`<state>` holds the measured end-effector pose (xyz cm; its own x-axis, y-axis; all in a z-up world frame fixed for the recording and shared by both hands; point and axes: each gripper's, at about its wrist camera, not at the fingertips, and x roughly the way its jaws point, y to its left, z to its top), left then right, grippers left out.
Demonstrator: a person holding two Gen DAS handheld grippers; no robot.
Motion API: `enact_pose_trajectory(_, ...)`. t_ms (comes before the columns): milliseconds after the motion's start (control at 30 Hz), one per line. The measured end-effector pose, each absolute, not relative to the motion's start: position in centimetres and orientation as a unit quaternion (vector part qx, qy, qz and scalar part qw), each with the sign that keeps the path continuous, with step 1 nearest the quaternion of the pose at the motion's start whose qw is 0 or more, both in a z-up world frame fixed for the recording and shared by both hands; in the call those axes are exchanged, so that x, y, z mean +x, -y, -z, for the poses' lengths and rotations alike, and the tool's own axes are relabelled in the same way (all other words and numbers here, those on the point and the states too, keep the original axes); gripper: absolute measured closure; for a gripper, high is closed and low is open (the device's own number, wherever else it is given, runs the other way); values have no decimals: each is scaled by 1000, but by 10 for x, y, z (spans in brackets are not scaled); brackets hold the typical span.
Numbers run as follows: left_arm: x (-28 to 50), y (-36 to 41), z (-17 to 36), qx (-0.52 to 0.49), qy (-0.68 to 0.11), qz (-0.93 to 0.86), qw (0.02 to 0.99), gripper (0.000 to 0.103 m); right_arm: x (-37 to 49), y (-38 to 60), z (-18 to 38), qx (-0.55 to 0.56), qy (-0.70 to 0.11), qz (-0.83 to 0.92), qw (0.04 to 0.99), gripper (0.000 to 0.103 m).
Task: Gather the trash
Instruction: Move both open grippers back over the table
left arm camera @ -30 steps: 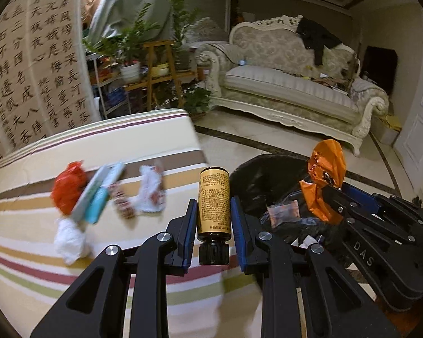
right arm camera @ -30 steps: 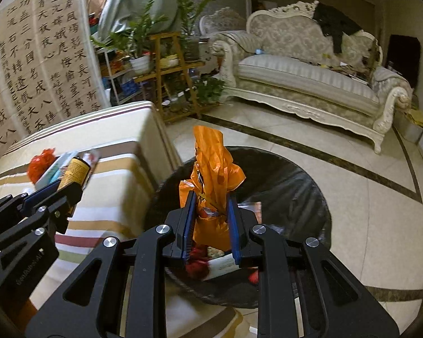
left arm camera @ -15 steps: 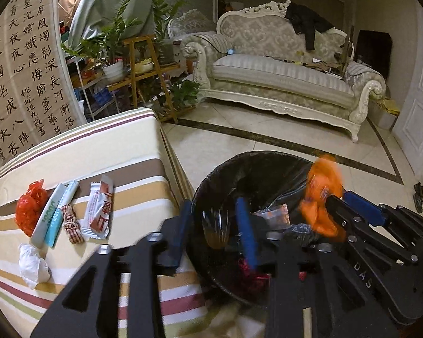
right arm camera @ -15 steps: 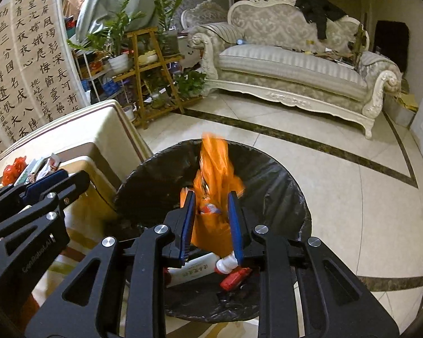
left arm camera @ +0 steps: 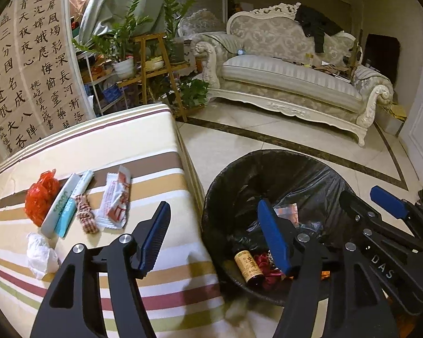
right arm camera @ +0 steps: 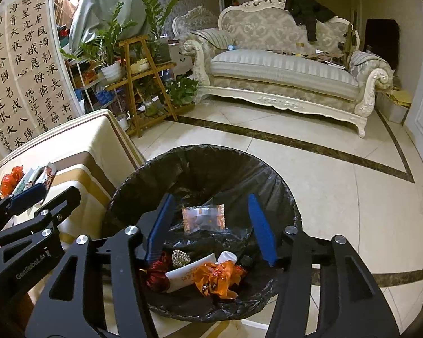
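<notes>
A black-lined trash bin (left arm camera: pixel 270 166) (right arm camera: pixel 200 163) stands on the floor beside the striped table (left arm camera: pixel 98 152). My left gripper (left arm camera: pixel 214 228) hangs over the bin's near left rim, its jaws opening and nothing between them. The brown bottle (left arm camera: pixel 249 266) lies at the bottom of the bin. My right gripper (right arm camera: pixel 211 222) is above the bin, its jaws opening and empty; the orange wrapper (right arm camera: pixel 218 277) lies below among other trash. On the table remain a red bag (left arm camera: pixel 39 194), a white and blue tube (left arm camera: pixel 67 202), a checked wrapper (left arm camera: pixel 85 216), a red-and-white packet (left arm camera: pixel 116 200) and a crumpled tissue (left arm camera: pixel 41 253).
A clear snack packet (right arm camera: pixel 203 217) lies in the bin. A cream sofa (left arm camera: pixel 290 84) stands across the tiled floor. A wooden plant stand (left arm camera: pixel 155 67) with potted plants is behind the table, beside a calligraphy screen (left arm camera: pixel 28 70).
Both grippers moved from the table over the bin and opened. The brown bottle dropped from the left gripper and the orange wrapper from the right; both now lie in the bin.
</notes>
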<state>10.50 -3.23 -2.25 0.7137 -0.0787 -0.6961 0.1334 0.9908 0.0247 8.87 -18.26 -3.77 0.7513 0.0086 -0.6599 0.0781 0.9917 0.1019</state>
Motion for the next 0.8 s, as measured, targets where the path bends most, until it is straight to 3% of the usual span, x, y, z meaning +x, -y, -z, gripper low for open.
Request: enact_pose_trajectory(800,87,-22,15,6,-374,9,927,31,76,147,27,57,-340,-5,939,20)
